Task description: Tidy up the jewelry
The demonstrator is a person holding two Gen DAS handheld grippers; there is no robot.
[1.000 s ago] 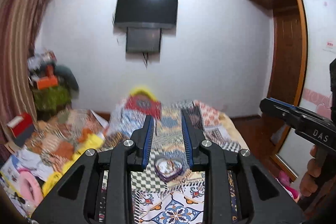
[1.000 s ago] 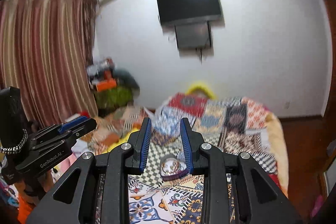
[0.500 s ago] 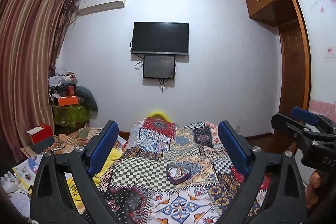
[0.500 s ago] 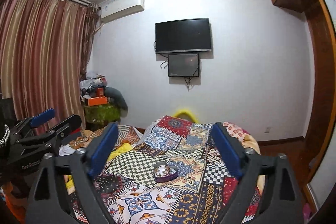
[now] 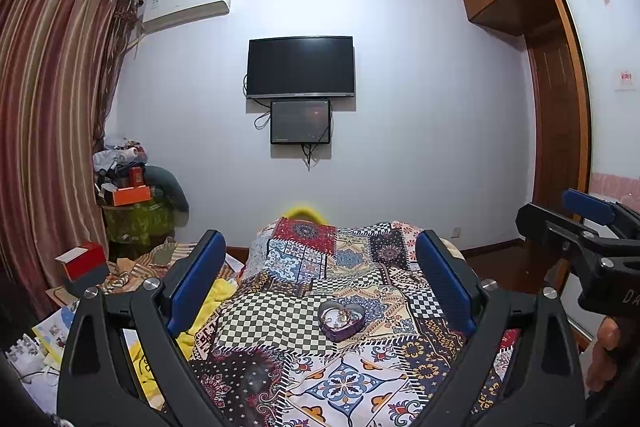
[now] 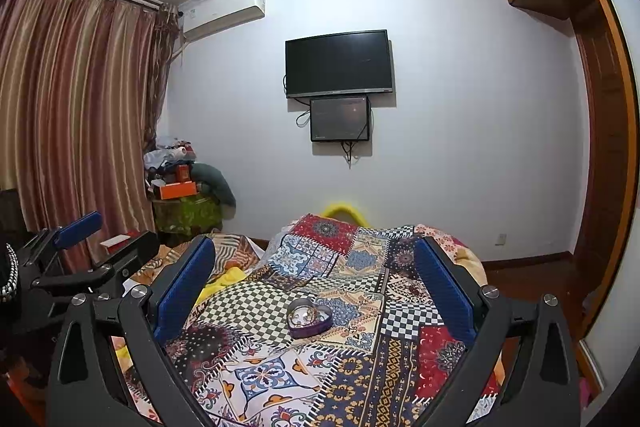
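Observation:
A small purple heart-shaped box [image 5: 341, 319] lies open on the patchwork bedspread [image 5: 320, 379], with small shiny jewelry pieces inside. It also shows in the right wrist view [image 6: 309, 317]. My left gripper [image 5: 320, 279] is wide open and empty, held above the bed short of the box. My right gripper [image 6: 314, 281] is wide open and empty too, at a similar distance. Each gripper shows at the edge of the other's view: the right one [image 5: 576, 227] and the left one [image 6: 96, 239].
The bedspread [image 6: 320, 379] covers a bed running towards the far wall with a TV [image 5: 301, 67]. Clutter, a red box [image 5: 82, 265] and yellow cloth [image 5: 216, 295] lie left of the bed. A wooden wardrobe [image 5: 560, 107] stands on the right.
Both grippers went from nearly shut to wide open. Both cameras tilted up and steadied, so the wall and ceiling now fill more of each view.

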